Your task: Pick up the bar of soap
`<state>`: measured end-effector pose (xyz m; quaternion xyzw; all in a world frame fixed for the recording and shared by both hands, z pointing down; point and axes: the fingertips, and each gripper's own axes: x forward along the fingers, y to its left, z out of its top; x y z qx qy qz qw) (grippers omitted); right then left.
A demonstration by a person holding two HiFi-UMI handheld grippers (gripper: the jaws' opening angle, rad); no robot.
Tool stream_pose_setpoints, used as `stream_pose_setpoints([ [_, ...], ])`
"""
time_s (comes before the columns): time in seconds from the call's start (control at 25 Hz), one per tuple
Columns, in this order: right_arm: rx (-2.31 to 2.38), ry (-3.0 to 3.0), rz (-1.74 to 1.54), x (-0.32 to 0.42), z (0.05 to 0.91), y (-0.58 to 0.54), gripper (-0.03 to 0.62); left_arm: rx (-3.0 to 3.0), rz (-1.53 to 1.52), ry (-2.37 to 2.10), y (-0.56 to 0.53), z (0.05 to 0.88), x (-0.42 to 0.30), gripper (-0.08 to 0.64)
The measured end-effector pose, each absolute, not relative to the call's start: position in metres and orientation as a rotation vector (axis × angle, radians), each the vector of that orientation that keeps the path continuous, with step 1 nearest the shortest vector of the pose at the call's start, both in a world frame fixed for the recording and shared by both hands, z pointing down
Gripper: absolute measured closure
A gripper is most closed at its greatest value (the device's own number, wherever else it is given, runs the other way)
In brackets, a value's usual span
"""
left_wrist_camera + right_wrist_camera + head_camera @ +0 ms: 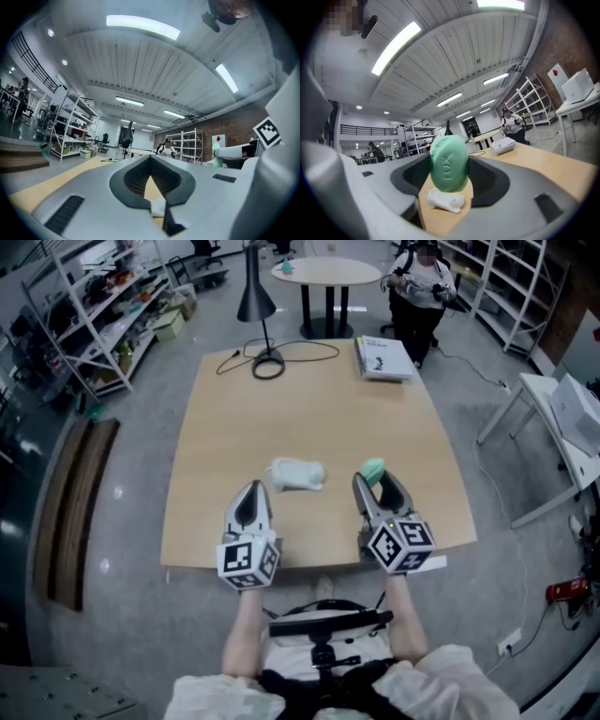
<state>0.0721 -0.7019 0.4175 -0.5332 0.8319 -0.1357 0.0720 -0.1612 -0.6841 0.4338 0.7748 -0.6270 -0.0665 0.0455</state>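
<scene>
The green bar of soap (373, 468) stands on edge between the jaws of my right gripper (376, 480), which is shut on it just above the wooden table (309, 409). In the right gripper view the soap (448, 168) fills the gap between the jaws, lettering toward the camera. A white lumpy object (297, 473) lies on the table left of the soap, and shows below it (445, 200) in the right gripper view. My left gripper (252, 493) hovers near the table's front edge, left of the white object, with its jaws (151, 158) meeting at the tips and holding nothing.
A black desk lamp (258, 304) with its cable stands at the table's far edge, and a stack of papers (382, 358) lies at the far right corner. Beyond are a round table (325, 272), a seated person (419, 287), shelves (103, 315) and a white desk (561, 427).
</scene>
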Motion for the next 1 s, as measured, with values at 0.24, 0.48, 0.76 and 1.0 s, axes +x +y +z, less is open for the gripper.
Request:
stream_pose_setpoints([
  [0.24, -1.560, 2.475, -0.337, 0.058, 0.400, -0.599, 0.339, 2.414, -0.266, -1.931, -0.571, 0.420, -0.174, 0.560],
  [0.48, -1.510, 2.527, -0.336, 0.033, 0.399, -0.484, 0.339, 2.422, -0.218, -2.002, -0.442, 0.420, -0.195, 0.560],
  [0.76, -1.358, 2.615, -0.332, -0.035, 0.382, -0.396, 0.339, 2.300, -0.248, -2.153, -0.329, 0.401, -0.259, 0.560],
  [1.0, -1.276, 2.715, -0.340, -0.050, 0.383, -0.333, 0.339, 2.197, -0.333, -2.217, -0.268, 0.402, -0.273, 0.560],
])
